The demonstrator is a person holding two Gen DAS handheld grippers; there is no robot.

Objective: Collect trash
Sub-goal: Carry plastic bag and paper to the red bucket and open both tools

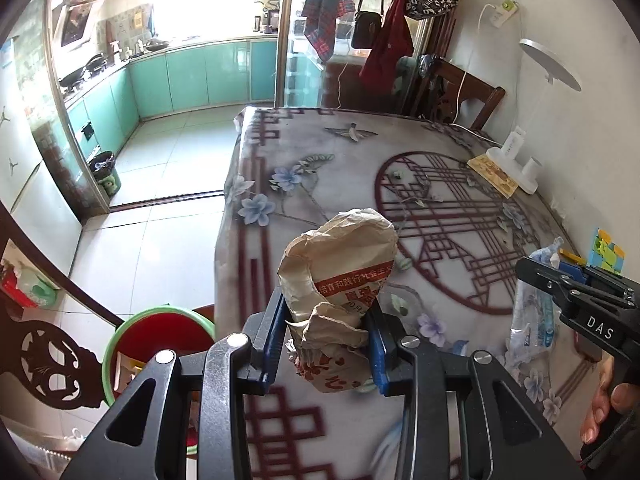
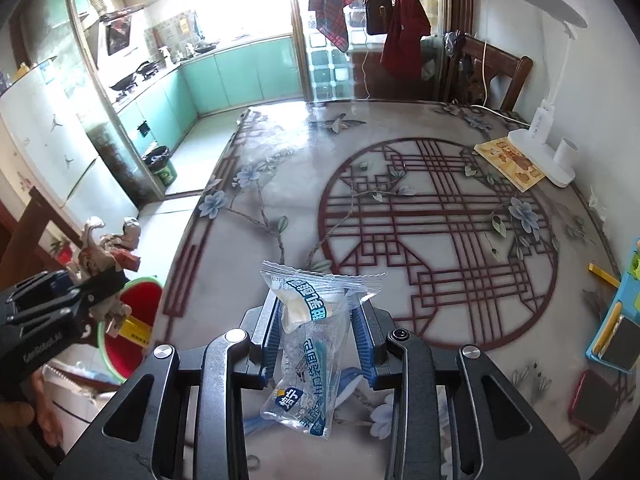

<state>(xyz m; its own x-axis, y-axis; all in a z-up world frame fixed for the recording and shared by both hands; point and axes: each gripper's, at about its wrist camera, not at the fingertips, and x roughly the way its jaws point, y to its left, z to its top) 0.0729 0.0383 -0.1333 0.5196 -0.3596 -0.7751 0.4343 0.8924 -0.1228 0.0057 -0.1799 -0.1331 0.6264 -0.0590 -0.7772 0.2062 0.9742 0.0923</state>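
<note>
My left gripper [image 1: 326,314] is shut on a crumpled brown paper bag [image 1: 340,264] with red print, held above the near left corner of the patterned table [image 1: 340,168]. My right gripper [image 2: 316,316] is shut on a clear plastic bread wrapper [image 2: 312,344] with blue print, held over the table's near side [image 2: 400,208]. In the left wrist view the right gripper [image 1: 560,284] shows at the right edge with the wrapper [image 1: 532,312] hanging from it. In the right wrist view the left gripper [image 2: 80,288] and its paper bag [image 2: 108,256] sit at the left, over a red bin with a green rim [image 2: 136,320].
The red bin [image 1: 160,332] stands on the floor by the table's near left corner. A white desk lamp [image 2: 548,152], a yellow booklet [image 2: 512,162], a blue tray [image 2: 616,320] and a red phone [image 2: 592,400] occupy the table's right side. A carved dark chair back [image 1: 52,356] is at left.
</note>
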